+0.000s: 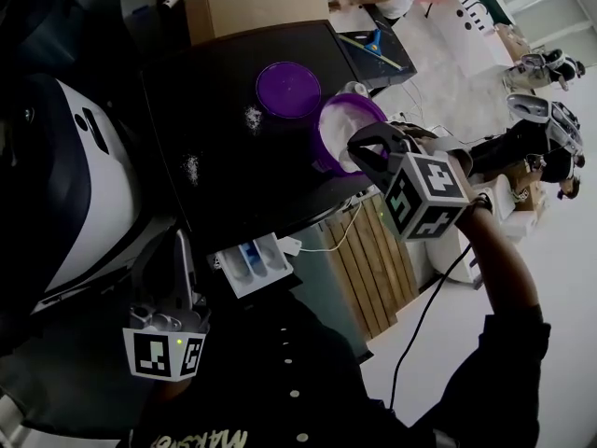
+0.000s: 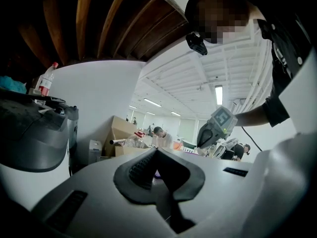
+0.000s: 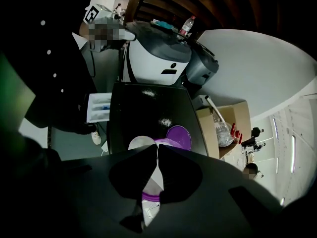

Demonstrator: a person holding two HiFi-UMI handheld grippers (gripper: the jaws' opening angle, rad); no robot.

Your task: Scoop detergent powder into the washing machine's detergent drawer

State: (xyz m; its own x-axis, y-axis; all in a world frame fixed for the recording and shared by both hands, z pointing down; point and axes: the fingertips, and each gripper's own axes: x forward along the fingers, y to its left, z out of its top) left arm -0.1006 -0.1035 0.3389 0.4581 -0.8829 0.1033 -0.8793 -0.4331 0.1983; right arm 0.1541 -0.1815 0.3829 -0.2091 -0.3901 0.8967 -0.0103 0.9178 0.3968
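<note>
Hovering over a round purple tub (image 1: 364,106) of white detergent powder (image 1: 338,129), the right gripper (image 1: 359,149) has its dark jaws drawn together, with only a thin slit between the tips. No object can be made out between them. The tub stands directly under those tips, at the near edge of a flat black top (image 1: 233,175). Just past the tub, on the far side from this gripper, a round purple lid (image 1: 288,89) lies flat on the same surface. Two small patches of spilled white powder (image 1: 252,116) lie farther off to this gripper's left.

The left gripper (image 2: 156,151) is held low, and its jaws are closed against each other with nothing between them. They point up and away across the room. The white pull-out detergent drawer (image 1: 244,276), which has a blue compartment inside, juts out from under the edge of the black top. It sits near the left gripper's tips, on their right, and well apart from the right gripper. A rounded white and dark grey machine (image 1: 84,194) stands beyond the left gripper, on its left.
</note>
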